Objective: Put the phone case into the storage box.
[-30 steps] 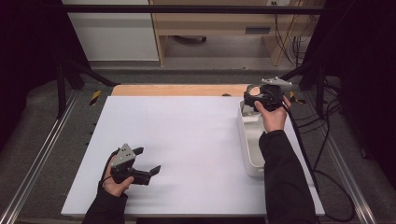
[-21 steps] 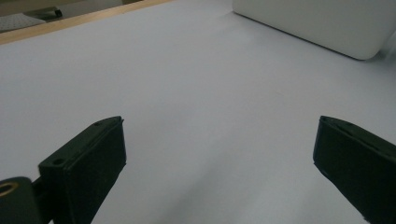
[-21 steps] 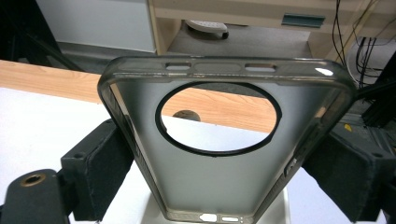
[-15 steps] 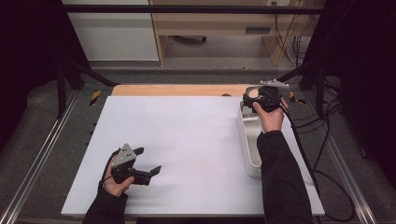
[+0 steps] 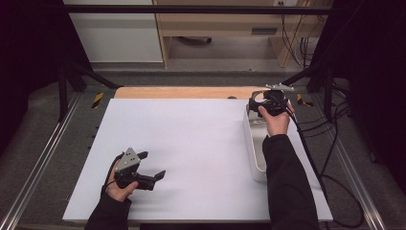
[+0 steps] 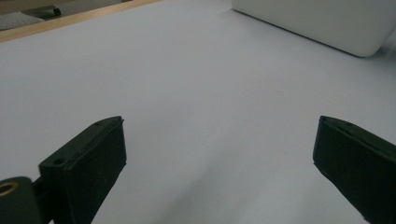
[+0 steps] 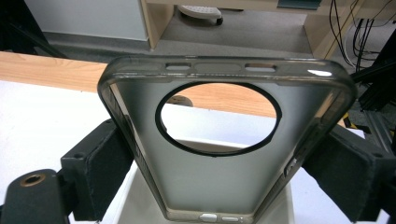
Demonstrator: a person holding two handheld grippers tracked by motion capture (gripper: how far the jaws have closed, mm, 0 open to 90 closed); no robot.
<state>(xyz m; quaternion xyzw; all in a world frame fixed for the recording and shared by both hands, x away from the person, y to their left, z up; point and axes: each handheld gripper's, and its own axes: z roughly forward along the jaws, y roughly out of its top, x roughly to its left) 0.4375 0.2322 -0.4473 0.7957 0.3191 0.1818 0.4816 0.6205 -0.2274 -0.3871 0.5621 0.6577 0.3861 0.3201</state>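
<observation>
A translucent grey phone case (image 7: 219, 182) with a large round camera hole stands between the jaws of my right gripper (image 7: 219, 177), which is shut on its two long edges. In the high view that right gripper (image 5: 268, 103) holds the phone case (image 5: 256, 99) above the far end of a white tray (image 5: 252, 153) at the table's right side. My left gripper (image 5: 152, 166) rests low over the white table near the front left, jaws wide open with nothing between them. Through the left gripper view the open left gripper (image 6: 219, 158) faces bare table and the white tray (image 6: 317, 23).
A wooden strip (image 5: 182, 92) runs along the table's far edge. Black frame posts stand at both far corners, and cables (image 5: 330, 158) trail down the right side. A wooden desk (image 5: 225, 33) stands behind on the floor.
My right gripper with the phone case has shifted slightly toward the far edge and risen a little. The left gripper has stayed put.
</observation>
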